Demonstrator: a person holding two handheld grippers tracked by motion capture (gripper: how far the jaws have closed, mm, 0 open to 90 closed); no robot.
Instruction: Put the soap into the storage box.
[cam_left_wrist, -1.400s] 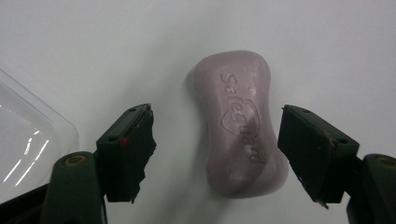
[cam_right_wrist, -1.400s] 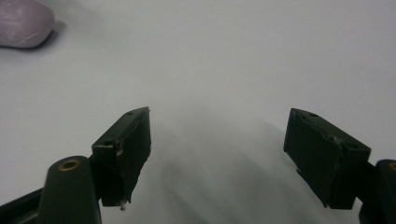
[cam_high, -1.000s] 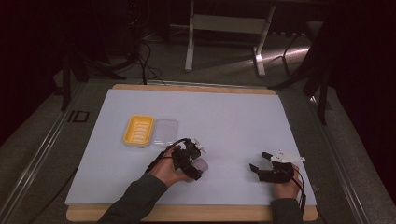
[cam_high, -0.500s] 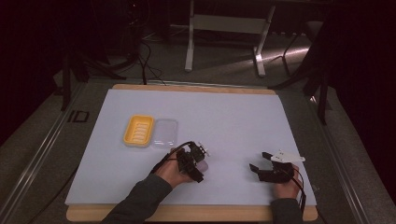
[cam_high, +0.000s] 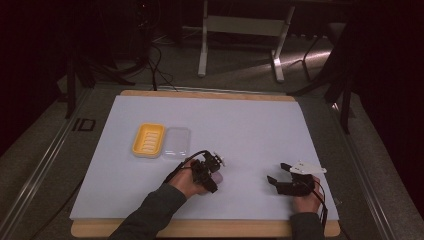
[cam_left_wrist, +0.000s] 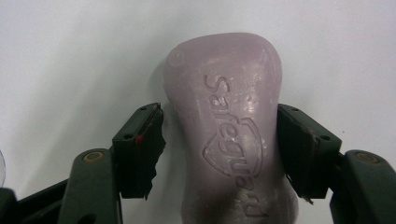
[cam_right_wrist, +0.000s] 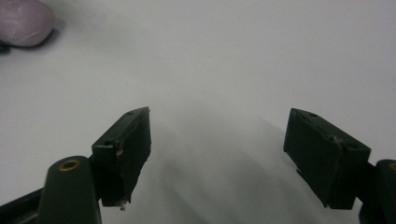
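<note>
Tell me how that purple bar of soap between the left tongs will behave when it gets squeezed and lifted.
The soap bar looks solid and moulded, so probably stiff and fairly heavy for its size. Its smooth, rounded, waisted sides could slip against the left tongs, whose jaws have just been closing around it; the left one still shows a gap. It lies flat on the white mat, so it should slide rather than roll.

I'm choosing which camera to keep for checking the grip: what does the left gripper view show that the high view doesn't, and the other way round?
The left gripper view alone shows the embossed lettering on the purple soap bar and how the left gripper sits on it: the right finger touches its side, while a thin gap seems to remain at the left finger.

The high view alone shows the yellow soap dish, its clear lid beside it, and the right gripper, open over bare mat.

Both show the soap, the left gripper and the white mat.
</note>
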